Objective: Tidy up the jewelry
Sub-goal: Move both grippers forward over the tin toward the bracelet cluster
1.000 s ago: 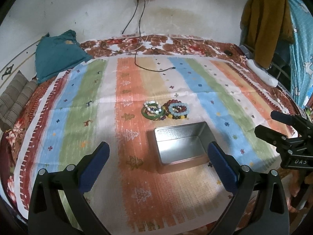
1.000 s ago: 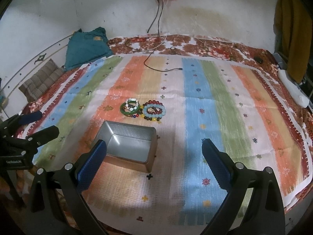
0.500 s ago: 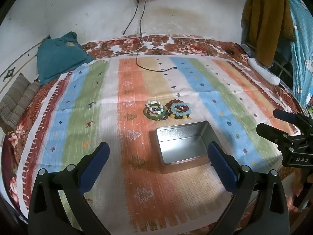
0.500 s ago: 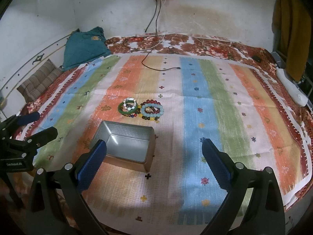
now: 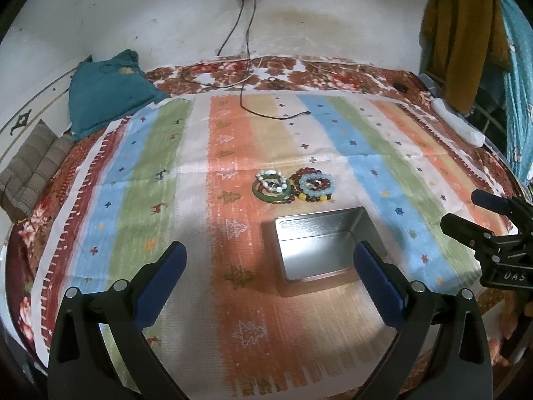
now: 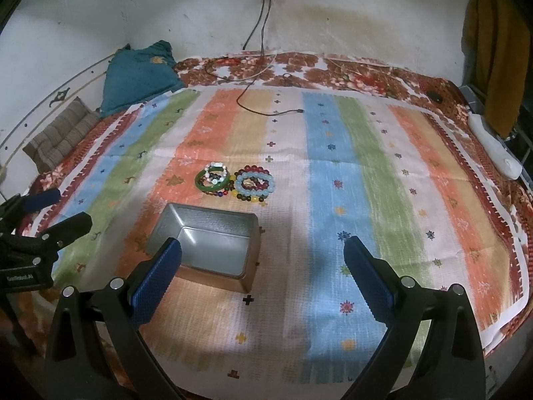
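A pile of bracelets lies mid-cloth: a green bangle with a white bead bracelet on it, and pale blue and dark red bead bracelets beside it. Just in front sits an open, empty metal tin. My left gripper hangs open above the near cloth, its right finger in front of the tin's corner. My right gripper is open too, its left finger over the tin's near edge. Each gripper shows at the other view's edge.
A striped cloth covers a floral bedspread. A black cable trails from a wall socket onto the far cloth. A teal cushion and striped pillow lie far left. Clothes hang at right, above a white power strip.
Both views have shifted slightly; the tin and bracelets sit a little lower and closer in frame. Both grippers stay open and nothing on the cloth has moved.
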Available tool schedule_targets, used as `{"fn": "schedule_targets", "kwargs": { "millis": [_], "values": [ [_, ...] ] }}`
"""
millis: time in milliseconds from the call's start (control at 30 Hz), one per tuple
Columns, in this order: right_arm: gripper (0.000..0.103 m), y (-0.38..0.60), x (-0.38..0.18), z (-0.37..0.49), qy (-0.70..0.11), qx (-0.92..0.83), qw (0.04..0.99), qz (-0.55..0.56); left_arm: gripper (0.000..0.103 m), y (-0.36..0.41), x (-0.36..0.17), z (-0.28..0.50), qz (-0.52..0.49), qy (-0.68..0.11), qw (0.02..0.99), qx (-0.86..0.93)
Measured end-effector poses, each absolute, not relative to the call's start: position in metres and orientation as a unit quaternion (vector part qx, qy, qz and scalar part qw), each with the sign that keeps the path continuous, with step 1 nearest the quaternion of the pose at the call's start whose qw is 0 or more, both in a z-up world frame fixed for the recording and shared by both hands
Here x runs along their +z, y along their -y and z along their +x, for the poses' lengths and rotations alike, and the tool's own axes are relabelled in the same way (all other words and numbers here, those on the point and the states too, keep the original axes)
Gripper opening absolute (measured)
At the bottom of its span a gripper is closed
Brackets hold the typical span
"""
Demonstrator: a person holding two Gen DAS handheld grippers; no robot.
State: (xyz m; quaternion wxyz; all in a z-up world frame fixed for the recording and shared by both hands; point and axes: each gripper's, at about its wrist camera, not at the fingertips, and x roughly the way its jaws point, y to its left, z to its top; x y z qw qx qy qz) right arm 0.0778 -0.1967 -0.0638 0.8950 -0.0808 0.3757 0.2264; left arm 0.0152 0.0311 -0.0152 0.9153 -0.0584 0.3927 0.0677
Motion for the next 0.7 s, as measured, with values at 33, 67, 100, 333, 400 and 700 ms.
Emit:
{"fn": "schedule_targets", "kwargs": {
  "millis": [33, 67, 100, 333, 400, 700],
  "values": [
    [0.099, 0.197, -0.064, 0.080, -0.377, 0.226, 0.895, -0.079, 0.098, -0.032, -0.015, 0.016, -0.061, -0.394, 0.915, 0.068],
    [0.099, 0.197, -0.065, 0.082, -0.380, 0.226, 0.894, -0.076, 0.098, -0.034, -0.016, 0.018, -0.064, -0.396, 0.913, 0.070],
    [0.099, 0.196, -0.066, 0.086, -0.384, 0.227, 0.892, -0.073, 0.098, -0.036, -0.017, 0.020, -0.068, -0.399, 0.912, 0.071],
    [0.099, 0.186, -0.070, 0.105, -0.400, 0.228, 0.884, -0.081, 0.098, -0.043, -0.017, 0.042, -0.074, -0.406, 0.908, 0.078],
    [0.099, 0.184, -0.071, 0.111, -0.399, 0.225, 0.884, -0.087, 0.098, -0.044, -0.017, 0.047, -0.071, -0.406, 0.907, 0.082],
    [0.099, 0.177, -0.075, 0.131, -0.418, 0.222, 0.877, -0.084, 0.098, -0.052, -0.018, 0.074, -0.084, -0.420, 0.900, 0.085]
  ]
}}
